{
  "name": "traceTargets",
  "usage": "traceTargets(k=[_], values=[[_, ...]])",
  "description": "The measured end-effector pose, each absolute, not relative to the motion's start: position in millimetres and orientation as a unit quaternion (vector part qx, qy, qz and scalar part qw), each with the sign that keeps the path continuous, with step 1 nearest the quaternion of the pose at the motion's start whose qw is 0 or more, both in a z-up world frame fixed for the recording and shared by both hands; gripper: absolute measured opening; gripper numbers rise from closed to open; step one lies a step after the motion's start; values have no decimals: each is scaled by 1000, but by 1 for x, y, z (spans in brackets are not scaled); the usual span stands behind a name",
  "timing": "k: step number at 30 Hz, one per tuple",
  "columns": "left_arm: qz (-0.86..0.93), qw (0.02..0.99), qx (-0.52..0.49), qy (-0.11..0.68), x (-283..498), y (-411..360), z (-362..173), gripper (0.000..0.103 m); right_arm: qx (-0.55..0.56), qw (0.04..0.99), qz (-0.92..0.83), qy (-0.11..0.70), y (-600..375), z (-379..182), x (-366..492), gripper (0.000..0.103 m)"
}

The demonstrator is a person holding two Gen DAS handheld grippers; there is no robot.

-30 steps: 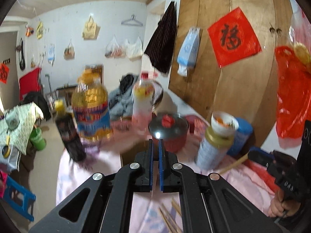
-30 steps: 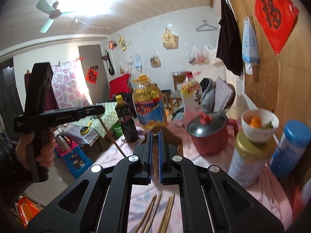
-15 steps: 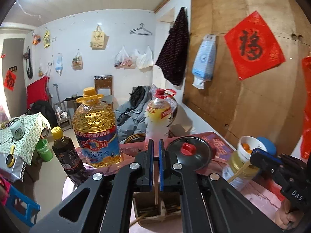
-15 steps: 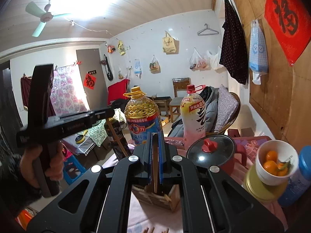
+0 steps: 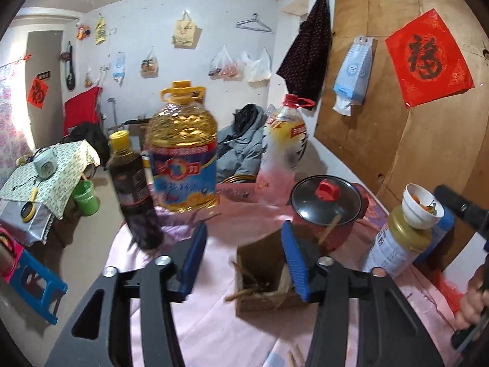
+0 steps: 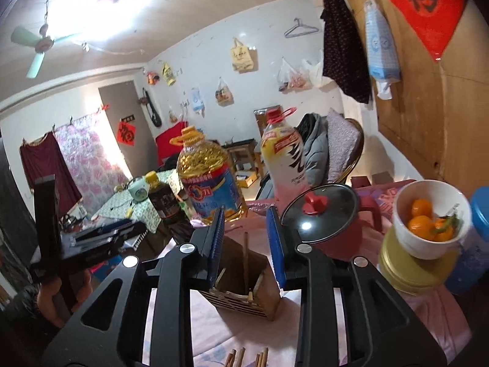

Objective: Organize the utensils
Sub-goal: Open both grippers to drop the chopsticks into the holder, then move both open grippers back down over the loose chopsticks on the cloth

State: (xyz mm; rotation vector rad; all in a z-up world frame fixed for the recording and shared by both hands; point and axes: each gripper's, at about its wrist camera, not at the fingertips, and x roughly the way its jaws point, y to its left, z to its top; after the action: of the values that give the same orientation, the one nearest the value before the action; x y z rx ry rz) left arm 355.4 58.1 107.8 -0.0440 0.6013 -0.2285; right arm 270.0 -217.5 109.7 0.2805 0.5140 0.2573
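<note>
Both my grippers have just been opening. My left gripper (image 5: 243, 260) and right gripper (image 6: 244, 244) stand with fingers apart above the wooden chopstick holder (image 6: 244, 287) on the pink-clothed bench (image 6: 238, 333), chopsticks (image 6: 245, 257) inside.

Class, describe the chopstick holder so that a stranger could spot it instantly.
Start at the pink-clothed table. In front of the red lidded pot stands an open-topped wooden box with chopsticks poking out. Unlike the bottles and jars nearby, it is square, brown and slatted.

Lived-in home room. Big yellow-capped cooking oil bottle (image 5: 182, 153) and red lidded pot (image 5: 325, 206) on pink-clothed table (image 5: 244, 330). Plastic bags (image 5: 241, 67) hang on white wall.
</note>
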Motion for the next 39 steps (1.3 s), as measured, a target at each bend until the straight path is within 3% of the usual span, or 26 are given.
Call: traceTargets(k=[3,10,12,17,26,39], values=[[-98,950,-38,294,333,70,109,70,150,949,120,250,-223,111,253,48],[-76,947,-54,309,275,86,95,77,152,942,113,278,-219,89,211,66],[-60,945,-49,318,257,88,84,84,151,940,108,287,-217,82,199,77],[-43,930,-59,361,219,88,43,92,153,929,90,324,-217,49,166,95],[-79,864,-21,496,147,51,-77,93,56,882,51,465,-208,-68,87,96],[-143,824,-4,548,149,10,-112,93,39,875,58,479,-217,-69,73,96]])
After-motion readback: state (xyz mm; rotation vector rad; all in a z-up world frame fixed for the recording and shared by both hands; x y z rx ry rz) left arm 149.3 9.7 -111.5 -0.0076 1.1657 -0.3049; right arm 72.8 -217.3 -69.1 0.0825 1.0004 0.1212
